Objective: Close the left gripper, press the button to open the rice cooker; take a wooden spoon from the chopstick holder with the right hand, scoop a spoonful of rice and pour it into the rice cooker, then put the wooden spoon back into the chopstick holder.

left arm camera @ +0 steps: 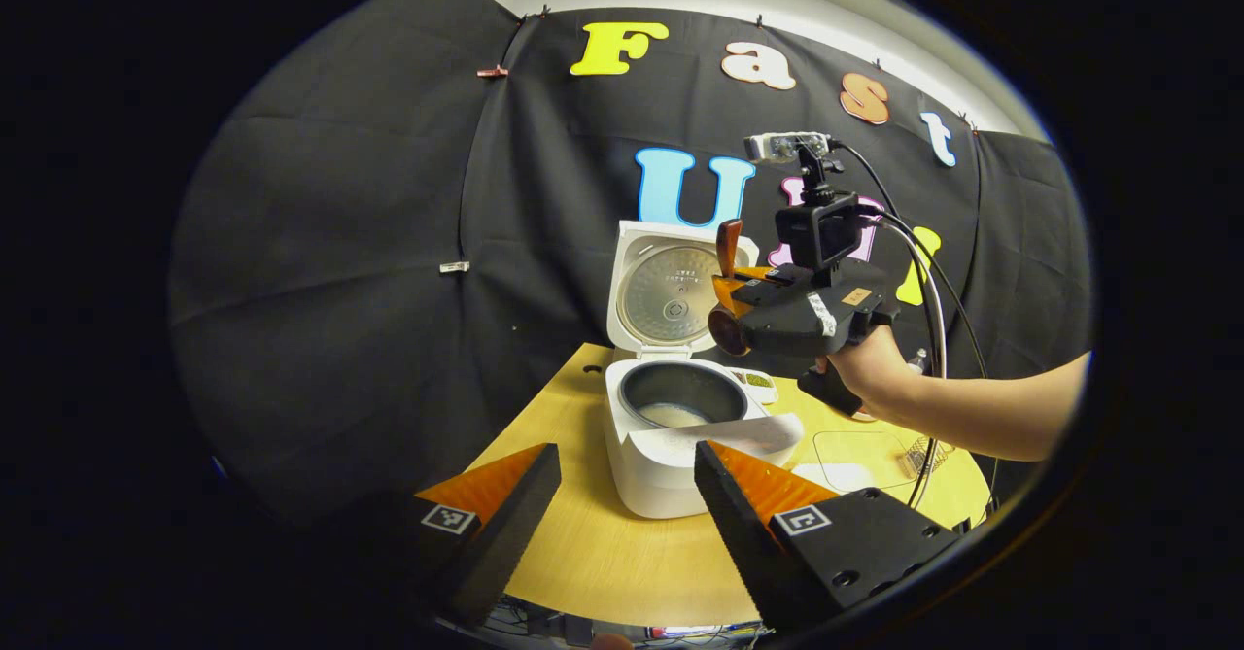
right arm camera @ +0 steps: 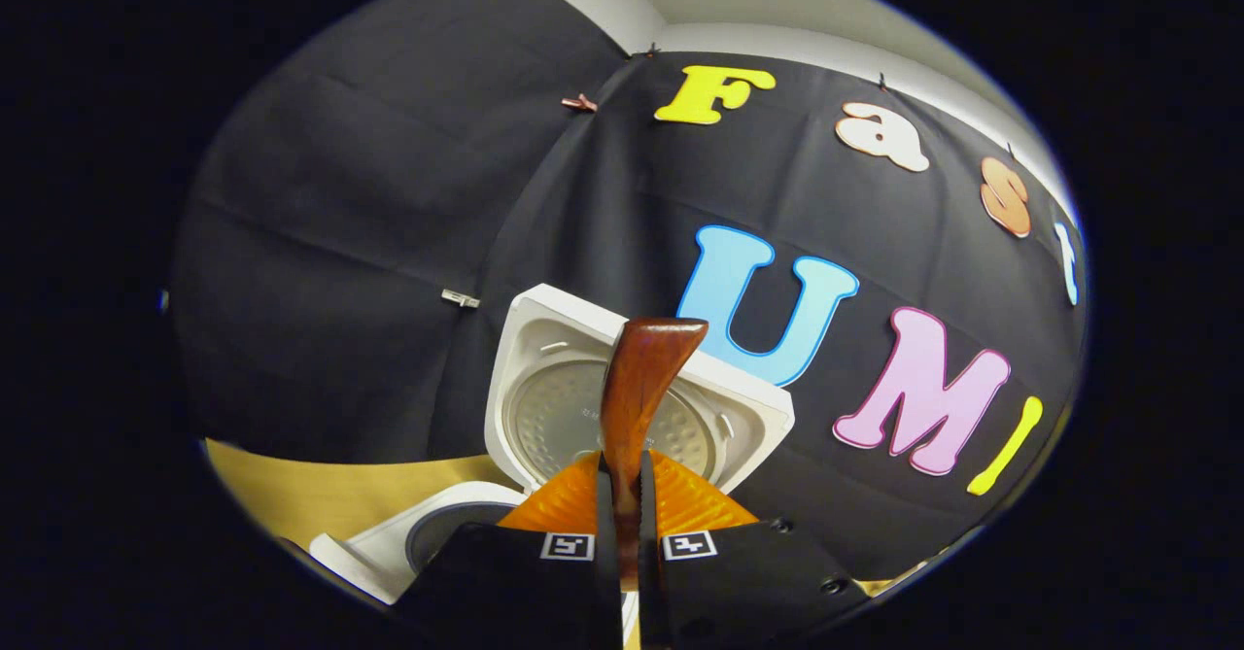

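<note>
In the left gripper view, my left gripper [left arm camera: 627,485] sits nearest, at the bottom, its two fingers spread wide apart with nothing between them. Through the gap I see the round wooden table [left arm camera: 603,553] and, standing on it, the white rice cooker [left arm camera: 671,470]. Its lid [left arm camera: 675,290] is up, tilted back toward the wall, with the metal inner plate facing me. The dark inner pot [left arm camera: 683,393] is open to view and holds a small pale patch at its bottom.

Above and just right of the pot, a hand [left arm camera: 875,368] holds my right gripper [left arm camera: 734,290] in the air. It pinches the wooden spoon [left arm camera: 729,315], handle end up, the rounded end hanging below the fingers, over the cooker's right rim. Cables trail from the gripper down to the table. A clear tray [left arm camera: 860,456] lies on the table to the cooker's right, under the arm.

In the right gripper view, my right gripper [right arm camera: 629,509] has both fingers pressed together on the spoon's [right arm camera: 641,378] handle, which rises straight up between them. Behind it stand the open lid [right arm camera: 583,378] and the cooker's rim [right arm camera: 389,553], then the black cloth wall.
</note>
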